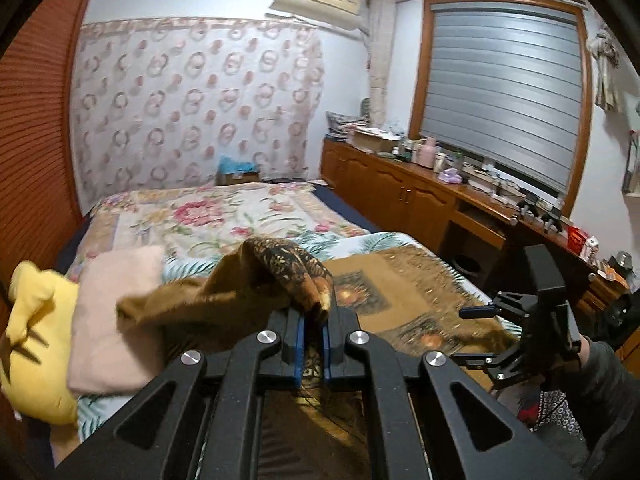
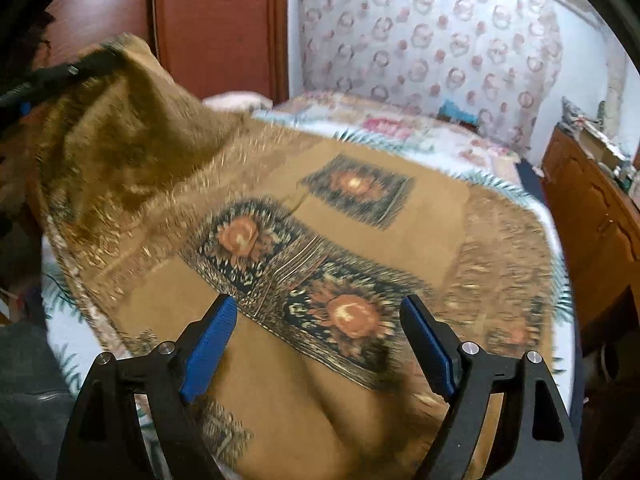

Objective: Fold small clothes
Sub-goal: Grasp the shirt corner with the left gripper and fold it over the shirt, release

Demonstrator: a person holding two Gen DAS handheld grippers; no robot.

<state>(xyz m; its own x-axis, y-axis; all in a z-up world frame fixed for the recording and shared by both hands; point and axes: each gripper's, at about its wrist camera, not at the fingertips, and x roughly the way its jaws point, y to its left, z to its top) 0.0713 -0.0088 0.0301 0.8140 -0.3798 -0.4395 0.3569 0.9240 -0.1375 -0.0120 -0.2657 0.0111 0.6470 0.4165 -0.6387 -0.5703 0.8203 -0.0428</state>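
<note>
The left gripper (image 1: pixel 315 316) has its jaws pinched almost together on a bunched edge of the brown patterned cloth (image 1: pixel 404 292), and that edge rises in a dark, leafy-printed fold just above the blue pads (image 1: pixel 300 344). From there the cloth runs down and away to the right, where most of it lies spread on the bed (image 1: pixel 224 216).

The left wrist view alone shows what sits to the left of the cloth: a folded pink garment (image 1: pixel 112 320) on the bedspread and a yellow plush toy (image 1: pixel 36 344) beside it at the edge of the frame. It also takes in the room beyond: a wooden desk (image 1: pixel 424 184) crowded with small items under a window with a grey blind (image 1: pixel 504 100), and an air conditioner (image 1: pixel 316 0) high on the wall. The right gripper (image 1: pixel 536 320) appears there from the side, at the right edge over the cloth, with a dark sleeve (image 1: pixel 600 380) behind it.

The right wrist view gives the cloth's flat face instead: tan ground with dark rectangular panels holding orange flower motifs (image 2: pixel 348 312). The right gripper (image 2: pixel 320 340) hangs over it with its jaws standing wide apart and nothing between the blue pads (image 2: pixel 208 348). At the upper left of this view the cloth's lifted corner climbs to the left gripper (image 2: pixel 56 76), blurred, against a reddish wooden wardrobe (image 2: pixel 220 24).
</note>
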